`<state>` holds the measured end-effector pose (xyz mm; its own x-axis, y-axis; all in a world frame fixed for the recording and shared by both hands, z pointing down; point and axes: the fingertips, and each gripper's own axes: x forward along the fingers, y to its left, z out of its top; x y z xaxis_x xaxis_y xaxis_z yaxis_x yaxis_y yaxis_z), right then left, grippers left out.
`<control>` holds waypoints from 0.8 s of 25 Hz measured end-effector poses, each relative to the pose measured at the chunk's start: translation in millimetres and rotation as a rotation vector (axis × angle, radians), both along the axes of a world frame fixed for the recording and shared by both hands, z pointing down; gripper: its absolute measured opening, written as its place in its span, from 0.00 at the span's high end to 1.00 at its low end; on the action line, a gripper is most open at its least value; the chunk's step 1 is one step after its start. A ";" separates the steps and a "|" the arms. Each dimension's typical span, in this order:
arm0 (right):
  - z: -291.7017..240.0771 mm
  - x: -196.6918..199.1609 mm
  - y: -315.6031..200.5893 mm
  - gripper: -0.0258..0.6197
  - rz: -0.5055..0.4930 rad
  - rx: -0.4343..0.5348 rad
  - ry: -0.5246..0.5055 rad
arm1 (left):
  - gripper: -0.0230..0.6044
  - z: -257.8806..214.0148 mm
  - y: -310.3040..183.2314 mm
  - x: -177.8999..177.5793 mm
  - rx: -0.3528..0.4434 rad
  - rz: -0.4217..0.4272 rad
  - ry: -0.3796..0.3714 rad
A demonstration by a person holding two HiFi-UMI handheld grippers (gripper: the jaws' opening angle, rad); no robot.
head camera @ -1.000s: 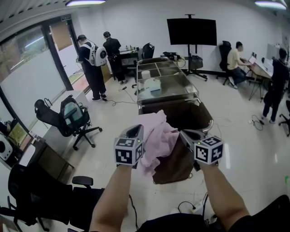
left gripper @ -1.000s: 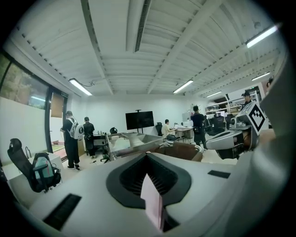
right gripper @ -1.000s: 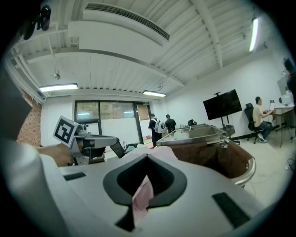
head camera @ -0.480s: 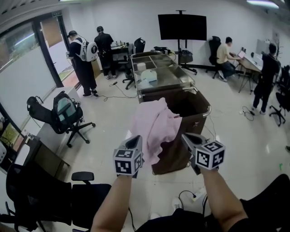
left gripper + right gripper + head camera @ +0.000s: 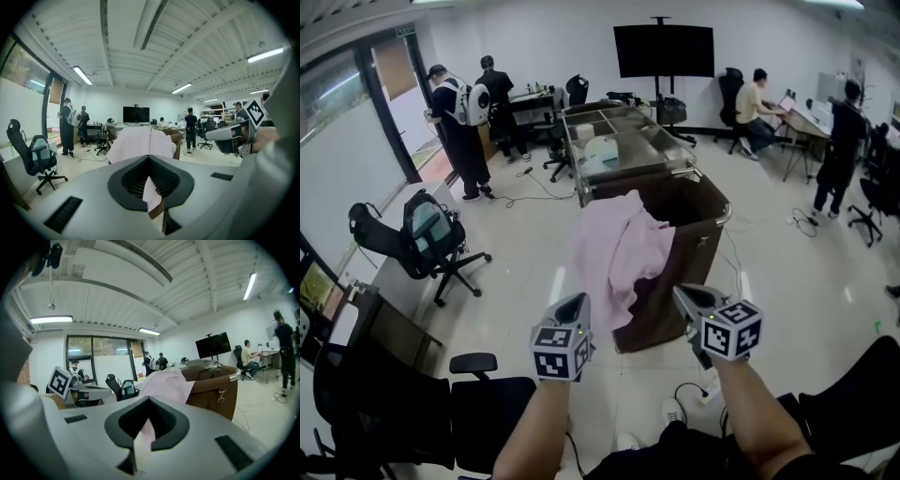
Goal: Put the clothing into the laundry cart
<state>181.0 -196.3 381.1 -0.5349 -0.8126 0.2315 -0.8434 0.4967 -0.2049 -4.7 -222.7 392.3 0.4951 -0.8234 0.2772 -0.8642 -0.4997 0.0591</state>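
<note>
Both pairs of jaws are clamped together. The left gripper [image 5: 575, 302] and right gripper [image 5: 682, 292] hover near the cart and, as best I can tell, carry nothing; the pink sliver in each slit looks like cloth beyond. The pink garment [image 5: 619, 248] is draped over the near rim of the laundry cart [image 5: 724, 204], part dangling outside. It's soft, light and floppy, so I'd pinch the hanging hem, lift, and tip it in.

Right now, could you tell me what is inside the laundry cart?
A pink garment lies over the near rim of the cart, partly inside, partly hanging outside. Dark inner walls show; the bottom is hidden by garment and rim.
</note>
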 end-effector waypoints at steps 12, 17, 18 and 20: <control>26.3 4.8 22.2 0.94 -0.005 -0.053 0.041 | 0.96 27.8 29.7 -9.9 -0.021 -0.019 -0.007; 26.7 14.5 19.5 0.94 -0.029 -0.055 0.042 | 0.96 37.3 33.3 -3.1 -0.037 -0.041 -0.010; 26.1 15.8 18.4 0.94 -0.036 -0.053 0.047 | 0.96 37.9 33.3 -1.7 -0.040 -0.046 -0.012; 27.0 18.9 16.9 0.94 -0.046 -0.052 0.053 | 0.96 37.5 33.4 1.9 -0.041 -0.055 -0.015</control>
